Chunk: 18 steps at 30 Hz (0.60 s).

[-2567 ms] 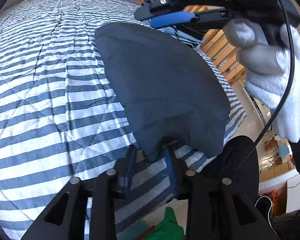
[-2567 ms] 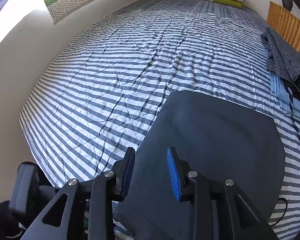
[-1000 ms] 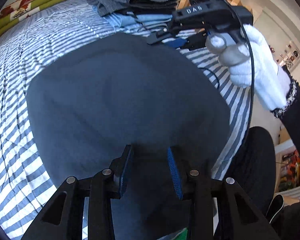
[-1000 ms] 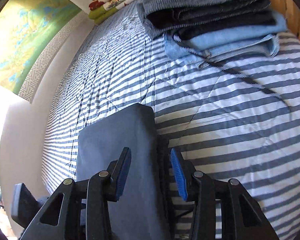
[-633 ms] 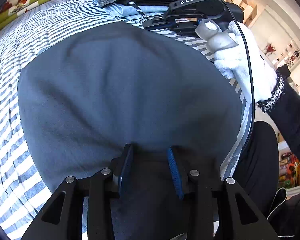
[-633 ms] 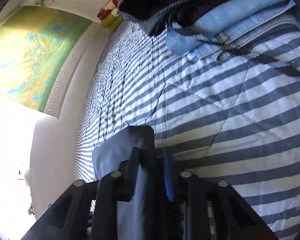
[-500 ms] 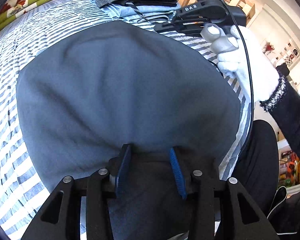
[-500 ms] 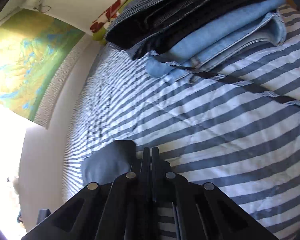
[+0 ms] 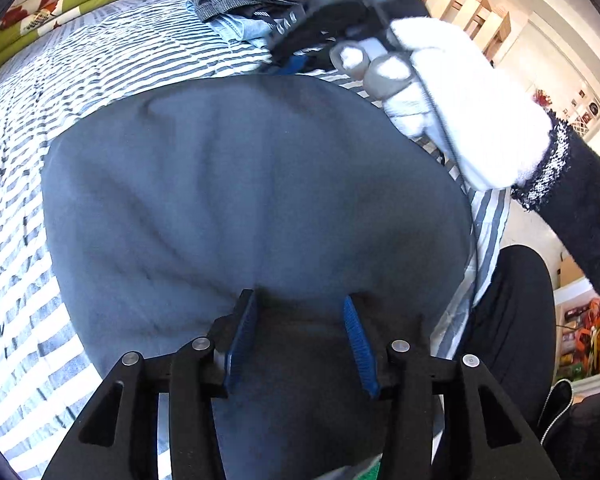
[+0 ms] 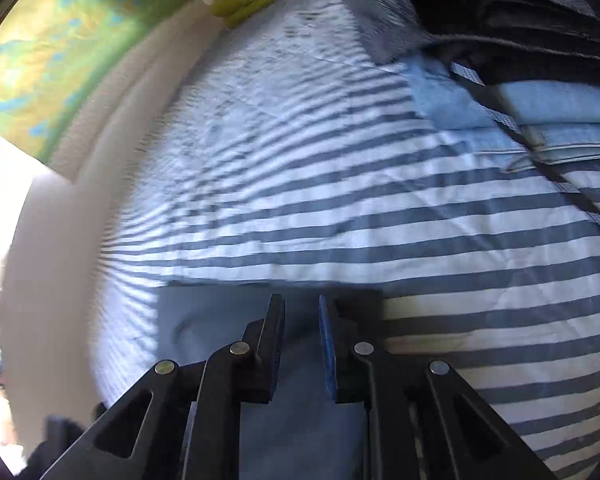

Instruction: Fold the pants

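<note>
Under your left gripper [image 9: 298, 336] the pants [image 9: 236, 200] are matt dark grey cloth, soft and faintly creased. The gripper bodies are matt black plastic with bright metal rivets; your finger pads [image 9: 358, 344] are ribbed blue rubber. Beyond the pants, the bedcover [image 10: 380, 216] is quilted striped cotton, lightly wrinkled. Ahead of your right gripper [image 10: 300, 336], the stacked clothes [image 10: 540, 80] look like denim and coarse weave. Your glove [image 9: 468, 104] is white knit.

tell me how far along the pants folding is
Mostly done: the dark grey pants lie as a compact folded slab on the striped bedspread. In hand: both grippers, left and right, have just been opening, jaws apart over the cloth. Left, probably: moving it to the folded clothes stack.
</note>
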Tool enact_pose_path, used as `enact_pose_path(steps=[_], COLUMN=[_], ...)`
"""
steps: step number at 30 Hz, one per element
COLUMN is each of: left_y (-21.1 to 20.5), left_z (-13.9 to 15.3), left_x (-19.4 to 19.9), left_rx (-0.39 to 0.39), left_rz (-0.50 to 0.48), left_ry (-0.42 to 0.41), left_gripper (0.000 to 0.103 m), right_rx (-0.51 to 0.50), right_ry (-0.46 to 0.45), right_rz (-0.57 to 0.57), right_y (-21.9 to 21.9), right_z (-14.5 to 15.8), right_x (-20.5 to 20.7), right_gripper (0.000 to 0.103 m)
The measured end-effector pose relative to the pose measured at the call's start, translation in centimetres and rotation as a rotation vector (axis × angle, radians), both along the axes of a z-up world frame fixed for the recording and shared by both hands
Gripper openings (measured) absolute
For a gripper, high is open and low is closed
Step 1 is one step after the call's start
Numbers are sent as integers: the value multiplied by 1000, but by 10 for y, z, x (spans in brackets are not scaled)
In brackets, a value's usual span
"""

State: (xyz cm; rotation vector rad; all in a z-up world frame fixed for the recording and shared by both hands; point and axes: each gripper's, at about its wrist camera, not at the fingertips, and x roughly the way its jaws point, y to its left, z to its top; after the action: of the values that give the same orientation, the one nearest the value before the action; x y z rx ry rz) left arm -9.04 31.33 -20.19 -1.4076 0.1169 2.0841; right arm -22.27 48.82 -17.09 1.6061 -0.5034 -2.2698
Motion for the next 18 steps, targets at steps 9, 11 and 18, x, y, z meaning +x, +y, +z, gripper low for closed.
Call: enact_pose_path(steps=[9,11,18], left_y=[-102,-121,-143], left_z=[42,39,18], left_x=[17,11,-11], left_rx=[81,85,138], left_rz=[242,313,411], left_ry=[43,13,-93], left_gripper=[67,72,75], right_rx=[28,-9,28], right_ry=[109,154,66], right_rz=[-174,-140,2], right_y=[71,70,52], right_z=[47,54,39], right_x=[77,102,133], right_gripper=[49,69,76])
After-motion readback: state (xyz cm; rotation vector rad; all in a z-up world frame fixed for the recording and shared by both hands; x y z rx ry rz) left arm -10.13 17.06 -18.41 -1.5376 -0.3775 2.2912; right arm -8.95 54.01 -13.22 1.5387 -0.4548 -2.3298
